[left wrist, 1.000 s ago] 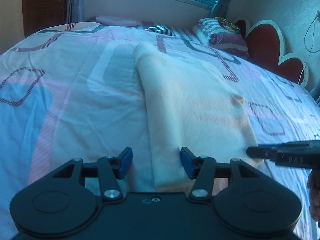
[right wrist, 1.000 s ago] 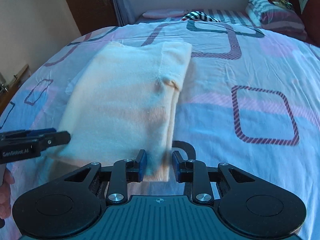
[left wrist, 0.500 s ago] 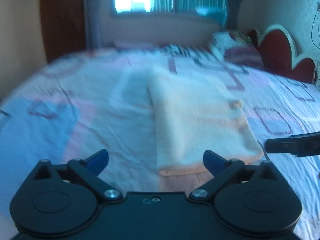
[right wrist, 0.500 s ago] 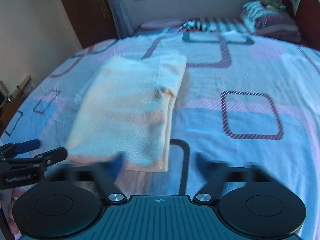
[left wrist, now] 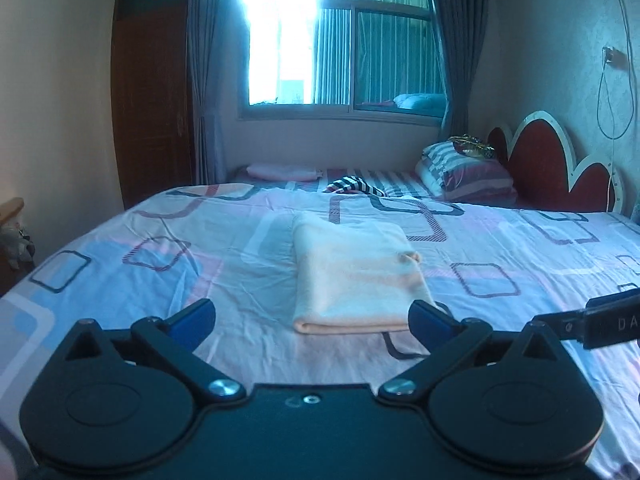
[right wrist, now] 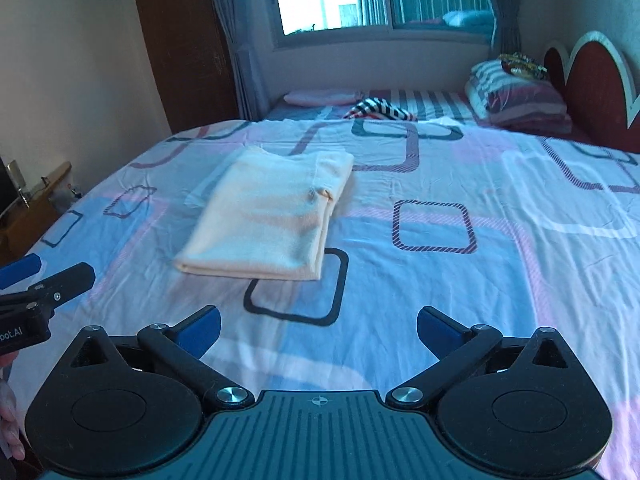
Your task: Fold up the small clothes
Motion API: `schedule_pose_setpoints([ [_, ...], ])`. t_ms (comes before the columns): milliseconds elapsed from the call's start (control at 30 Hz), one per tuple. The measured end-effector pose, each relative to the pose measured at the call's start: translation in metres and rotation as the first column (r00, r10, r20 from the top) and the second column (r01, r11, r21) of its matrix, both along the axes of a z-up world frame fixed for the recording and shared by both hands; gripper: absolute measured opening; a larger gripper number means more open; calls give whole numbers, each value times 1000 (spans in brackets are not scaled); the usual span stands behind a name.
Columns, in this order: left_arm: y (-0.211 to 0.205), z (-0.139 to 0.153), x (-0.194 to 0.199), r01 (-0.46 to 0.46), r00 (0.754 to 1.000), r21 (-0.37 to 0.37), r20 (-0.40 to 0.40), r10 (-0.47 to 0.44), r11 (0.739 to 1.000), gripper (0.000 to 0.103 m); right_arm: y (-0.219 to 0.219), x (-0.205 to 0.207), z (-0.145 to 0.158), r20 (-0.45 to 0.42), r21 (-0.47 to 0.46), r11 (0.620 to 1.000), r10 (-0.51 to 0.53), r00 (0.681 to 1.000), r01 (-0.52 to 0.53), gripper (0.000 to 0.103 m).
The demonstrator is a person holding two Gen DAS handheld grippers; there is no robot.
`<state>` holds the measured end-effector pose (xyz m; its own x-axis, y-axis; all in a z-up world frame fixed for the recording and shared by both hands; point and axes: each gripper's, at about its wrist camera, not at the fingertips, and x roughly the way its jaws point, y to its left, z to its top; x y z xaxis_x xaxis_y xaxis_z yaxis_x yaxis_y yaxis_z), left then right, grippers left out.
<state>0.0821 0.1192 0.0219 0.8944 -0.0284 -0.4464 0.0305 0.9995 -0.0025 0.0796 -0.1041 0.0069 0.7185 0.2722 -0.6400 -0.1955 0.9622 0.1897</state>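
A cream folded garment (left wrist: 356, 276) lies flat on the bed, a neat rectangle with its folded edge toward me; it also shows in the right wrist view (right wrist: 272, 216). My left gripper (left wrist: 312, 320) is wide open and empty, held back from the garment's near edge. My right gripper (right wrist: 318, 326) is wide open and empty, back and to the right of the garment. The right gripper's tip (left wrist: 600, 320) shows at the right edge of the left wrist view, and the left gripper's fingers (right wrist: 44, 280) show at the left edge of the right wrist view.
The bed sheet (left wrist: 120, 264) is pink, blue and white with square outlines. Striped pillows (left wrist: 464, 172), a striped cloth (left wrist: 356, 186) and a pink pillow (left wrist: 280, 171) lie at the far end. A red headboard (left wrist: 556, 168) is right, a wooden door (left wrist: 152, 112) left.
Both grippers opened wide, let go of the garment's near edge and drew back and up from it. The garment stays folded on the bed.
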Motion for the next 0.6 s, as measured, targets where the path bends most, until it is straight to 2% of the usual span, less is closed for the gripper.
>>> schedule_pose_setpoints([
  [233, -8, 12, -42, 22, 1000, 36, 1, -22, 999, 102, -3, -52, 13, 27, 3, 1000, -5, 1000, 5, 103],
  [600, -15, 24, -71, 12, 1000, 26, 7, -12, 1000, 102, -16, -84, 32, 69, 11, 999, -31, 997, 30, 103],
])
